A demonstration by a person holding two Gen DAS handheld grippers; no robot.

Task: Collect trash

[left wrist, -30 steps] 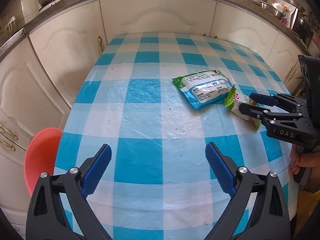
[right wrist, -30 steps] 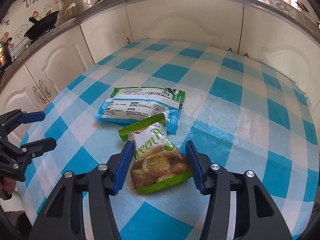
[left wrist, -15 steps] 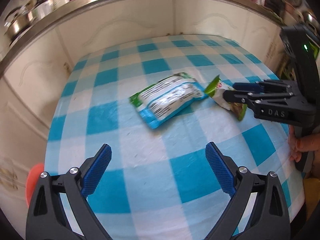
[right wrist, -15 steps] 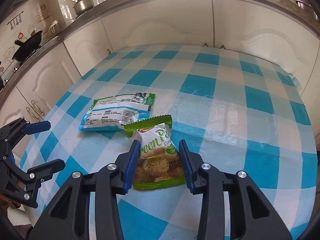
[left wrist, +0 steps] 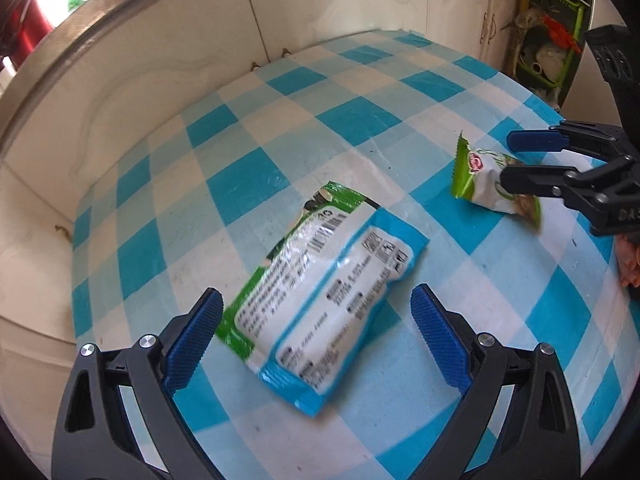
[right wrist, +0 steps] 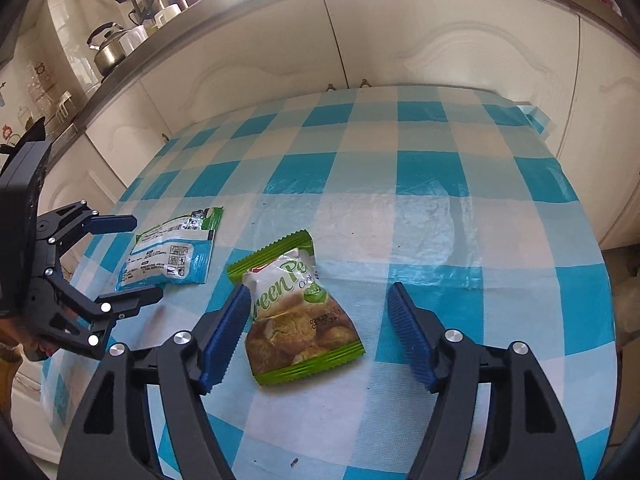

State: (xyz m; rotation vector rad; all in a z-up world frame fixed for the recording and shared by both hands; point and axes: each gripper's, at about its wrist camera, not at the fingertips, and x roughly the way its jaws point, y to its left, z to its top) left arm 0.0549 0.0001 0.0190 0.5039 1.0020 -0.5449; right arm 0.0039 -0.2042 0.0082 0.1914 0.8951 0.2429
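Right claw [right wrist: 312, 334]: jaws wide and just been opening; the cookie packet [right wrist: 298, 308] lies flat on the tabletop between them, nearer the left pad, not pinched.
Left claw [left wrist: 316, 340]: jaws wide, holding nothing; the near end of the white-and-blue pouch [left wrist: 320, 300] lies between the pads, untouched.
Cookie packet: green-edged, printed side up, just ahead of the right claw's pads; off to the far right of the left claw.
Pouch: label side up, slanting away from the left claw toward the cupboards; to the left of the right claw, close beside the cookie packet but not touching it.
Tabletop [right wrist: 460, 208]: blue-and-white check cloth, bare beyond both claws.
Far side: cream cupboard doors [right wrist: 460, 36] under a steel-edged counter, with a kettle [right wrist: 108, 50] at its left end.
Count: two pieces of trash, two claws, one of each packet.
Bin: none visible in either view.
Progress: early, by my reading. Nothing is lifted and nothing is collected.
Left to do: close on both packets, raise them and carry them off to wherever the trash goes.
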